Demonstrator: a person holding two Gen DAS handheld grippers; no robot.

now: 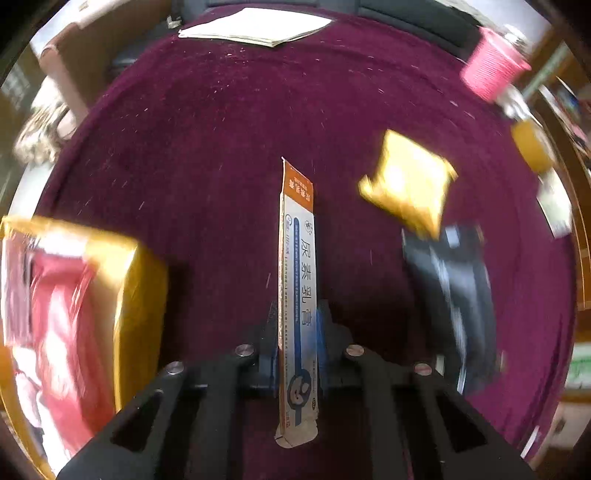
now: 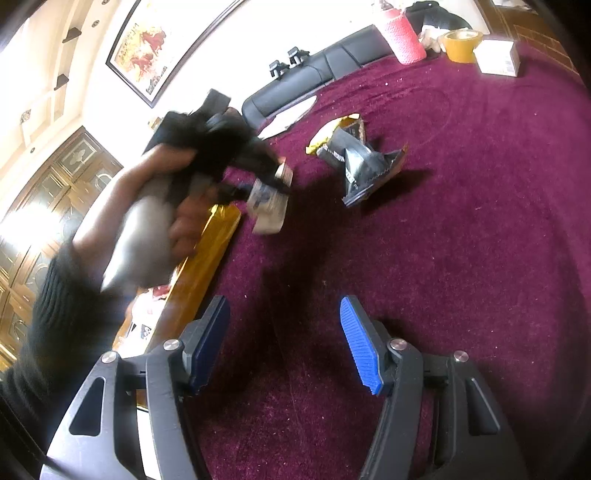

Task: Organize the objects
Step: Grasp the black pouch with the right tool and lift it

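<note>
Left claw (image 1: 297,325) squeezed the box (image 1: 297,280) tight. Right claw (image 2: 284,339) stood wide open, empty. Carrying it level would help.

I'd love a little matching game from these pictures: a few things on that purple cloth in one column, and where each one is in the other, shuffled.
Things:
1. slim ointment box
2. pink cylinder
3. black snack packet
4. gold box

Places:
A. lying in the middle of the purple cloth
B. clamped in the left gripper's jaws
C. at the cloth's far edge, beside a tape roll
D. at the cloth's left edge, red packets inside

Pairs: 1-B, 2-C, 3-A, 4-D
</note>
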